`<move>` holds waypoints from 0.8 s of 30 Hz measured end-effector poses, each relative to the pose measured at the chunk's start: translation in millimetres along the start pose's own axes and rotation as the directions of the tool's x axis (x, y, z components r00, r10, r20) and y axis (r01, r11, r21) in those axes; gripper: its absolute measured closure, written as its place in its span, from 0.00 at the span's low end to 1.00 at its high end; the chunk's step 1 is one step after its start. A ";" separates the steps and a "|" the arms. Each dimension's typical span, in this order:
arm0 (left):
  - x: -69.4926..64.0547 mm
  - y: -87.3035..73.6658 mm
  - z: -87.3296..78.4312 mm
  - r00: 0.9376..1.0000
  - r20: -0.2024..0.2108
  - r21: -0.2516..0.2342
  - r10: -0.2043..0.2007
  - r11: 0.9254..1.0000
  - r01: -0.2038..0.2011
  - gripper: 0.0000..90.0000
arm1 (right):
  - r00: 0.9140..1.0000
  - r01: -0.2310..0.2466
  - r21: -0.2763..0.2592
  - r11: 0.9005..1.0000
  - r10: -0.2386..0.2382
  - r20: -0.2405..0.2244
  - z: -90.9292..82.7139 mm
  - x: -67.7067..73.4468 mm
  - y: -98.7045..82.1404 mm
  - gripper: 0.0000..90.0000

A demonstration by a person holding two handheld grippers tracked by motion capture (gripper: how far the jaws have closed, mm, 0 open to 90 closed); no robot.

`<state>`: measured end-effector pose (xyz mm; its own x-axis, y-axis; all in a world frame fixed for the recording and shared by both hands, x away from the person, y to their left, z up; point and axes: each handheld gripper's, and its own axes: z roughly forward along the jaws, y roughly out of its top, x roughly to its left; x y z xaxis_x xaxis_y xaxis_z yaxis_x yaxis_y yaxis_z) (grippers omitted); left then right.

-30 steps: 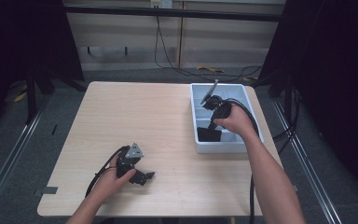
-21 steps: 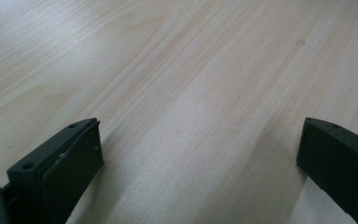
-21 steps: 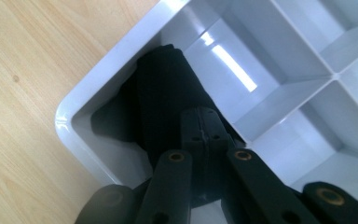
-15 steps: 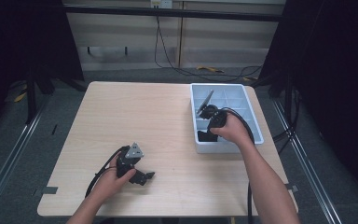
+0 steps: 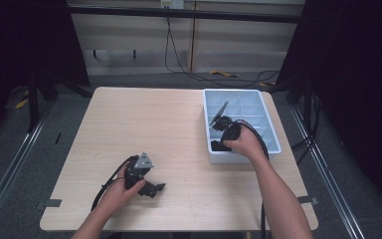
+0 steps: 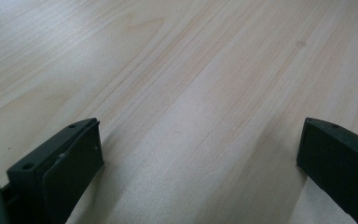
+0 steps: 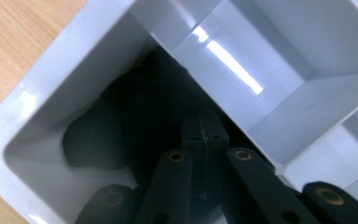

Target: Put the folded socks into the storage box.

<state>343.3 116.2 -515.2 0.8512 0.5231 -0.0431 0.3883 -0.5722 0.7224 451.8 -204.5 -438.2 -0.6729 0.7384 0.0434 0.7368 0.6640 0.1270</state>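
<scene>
A pale blue divided tray (image 5: 238,91) stands at the right of the wooden table (image 5: 144,124). My right gripper (image 5: 219,145) points down into the tray's near-left compartment, held by a hand. In the right gripper view its jaws (image 7: 204,134) meet, shut, deep inside that compartment (image 7: 51,102). A black object (image 7: 98,135) lies on the compartment floor just beyond the tips; whether the jaws touch it I cannot tell. My left gripper (image 5: 152,188) rests low over the table near the front left, open. Between its fingers (image 6: 74,158) lies bare wood.
The tray's other compartments (image 5: 251,112) look pale and hold nothing I can make out. White dividers (image 7: 242,60) close in tightly around the right gripper. Cables trail from both grippers toward the table's front edge. Dark floor and rails surround the table.
The right hand has sunk and come nearer, taking its gripper down into the tray's near-left compartment. The left hand and its gripper have stayed put.
</scene>
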 end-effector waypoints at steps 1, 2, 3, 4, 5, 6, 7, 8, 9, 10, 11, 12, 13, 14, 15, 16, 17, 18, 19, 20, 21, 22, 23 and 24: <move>0.0 0.0 0.1 1.000 0.000 -0.001 0.000 1.000 0.000 0.00 | 1.000 -0.006 0.003 1.000 0.006 -0.001 -0.3 0.2 0.0 1.00; 0.0 0.0 0.1 1.000 0.000 -0.001 0.000 1.000 0.000 0.00 | 1.000 -0.006 0.003 1.000 0.006 -0.001 -0.3 0.2 0.0 1.00; 0.0 0.0 0.0 1.000 0.000 0.000 0.000 1.000 0.000 0.00 | 1.000 -0.010 0.003 1.000 0.010 0.003 -1.0 0.5 0.0 1.00; 0.0 0.0 0.0 1.000 0.000 0.000 0.000 1.000 0.000 0.00 | 1.000 -0.010 0.003 1.000 0.010 0.003 -1.0 0.5 0.0 1.00; 0.0 0.0 0.0 1.000 0.000 0.000 0.000 1.000 0.000 0.00 | 1.000 -0.013 0.003 1.000 0.013 0.007 -1.2 1.5 0.3 1.00; 0.1 0.1 0.0 1.000 0.000 -0.001 0.001 1.000 -0.001 0.00 | 1.000 -0.001 0.001 1.000 0.001 0.013 -2.9 1.9 0.3 1.00; 0.0 0.0 0.1 1.000 0.000 -0.001 0.001 1.000 -0.001 0.00 | 1.000 -0.014 0.004 1.000 0.014 0.015 -4.7 2.4 0.3 1.00; 0.0 0.0 0.1 1.000 0.000 -0.001 0.001 1.000 -0.001 0.00 | 1.000 -0.014 0.004 1.000 0.014 0.015 -4.7 2.4 0.3 1.00; 0.1 0.1 0.0 1.000 0.001 0.000 0.002 1.000 -0.002 0.00 | 1.000 -0.009 -0.002 1.000 0.009 0.014 -5.3 1.8 -0.1 1.00; 0.0 0.0 0.0 1.000 0.000 0.000 0.000 1.000 0.000 0.00 | 1.000 -0.004 -0.008 1.000 0.004 0.012 -7.2 1.4 -0.4 1.00; 0.1 0.1 0.1 1.000 0.000 -0.001 0.001 1.000 -0.001 0.00 | 1.000 0.005 -0.008 1.000 -0.005 0.011 -11.0 1.3 -0.1 1.00; 0.1 0.1 0.1 1.000 0.000 -0.001 0.001 1.000 -0.001 0.00 | 1.000 0.005 -0.008 1.000 -0.005 0.011 -11.0 1.3 -0.1 1.00; 0.1 0.1 0.0 1.000 0.001 0.000 0.002 1.000 -0.002 0.00 | 1.000 -0.003 -0.012 1.000 0.003 0.008 -12.8 1.8 0.1 1.00; 0.1 0.1 0.1 1.000 0.000 -0.001 0.001 1.000 -0.001 0.00 | 1.000 0.006 -0.013 1.000 -0.006 0.010 -15.2 1.7 0.4 1.00; 0.1 0.1 0.0 1.000 0.001 -0.001 0.001 1.000 -0.001 0.00 | 1.000 0.011 -0.016 1.000 -0.011 0.013 -17.4 2.0 0.8 1.00; 0.1 0.1 0.0 1.000 0.000 -0.001 0.001 1.000 -0.001 0.00 | 1.000 0.011 -0.023 1.000 -0.010 0.009 -19.9 2.4 1.5 1.00; 0.0 0.0 0.0 1.000 0.000 0.000 0.000 1.000 0.000 0.00 | 1.000 0.001 -0.030 1.000 -0.001 0.011 -25.3 4.5 3.6 1.00; 0.0 0.0 0.0 1.000 0.000 0.000 0.000 1.000 0.000 0.00 | 1.000 0.001 -0.030 1.000 -0.001 0.011 -25.3 4.5 3.6 1.00; 0.1 0.1 0.0 1.000 0.001 -0.001 0.001 1.000 -0.001 0.00 | 1.000 0.018 -0.039 0.999 -0.017 0.012 -26.3 4.4 4.2 1.00; 0.1 0.0 0.0 1.000 0.000 0.000 0.000 1.000 0.000 0.00 | 1.000 0.018 -0.053 0.998 -0.018 -0.002 -29.3 7.6 7.3 1.00; 0.1 0.0 0.0 1.000 0.000 0.000 0.000 1.000 0.000 0.00 | 1.000 0.018 -0.053 0.998 -0.018 -0.002 -29.3 7.6 7.3 1.00; 0.1 0.0 0.2 1.000 0.001 -0.002 0.002 1.000 -0.002 0.00 | 1.000 0.024 -0.054 0.998 -0.025 -0.003 -28.8 8.7 8.5 1.00; 0.1 0.0 0.2 1.000 0.000 -0.003 0.000 1.000 0.000 0.00 | 0.999 0.033 -0.045 0.998 -0.033 0.004 -26.6 10.1 9.8 1.00; 0.1 0.0 0.2 1.000 0.001 -0.002 0.001 1.000 -0.001 0.00 | 0.999 0.037 -0.030 0.999 -0.036 0.015 -24.1 11.2 10.9 1.00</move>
<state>343.5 116.1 -515.4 0.8521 0.5217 -0.0427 0.3864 -0.5718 0.7237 450.7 -191.7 -412.4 -0.6983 0.7154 0.0238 0.7092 0.6869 0.1585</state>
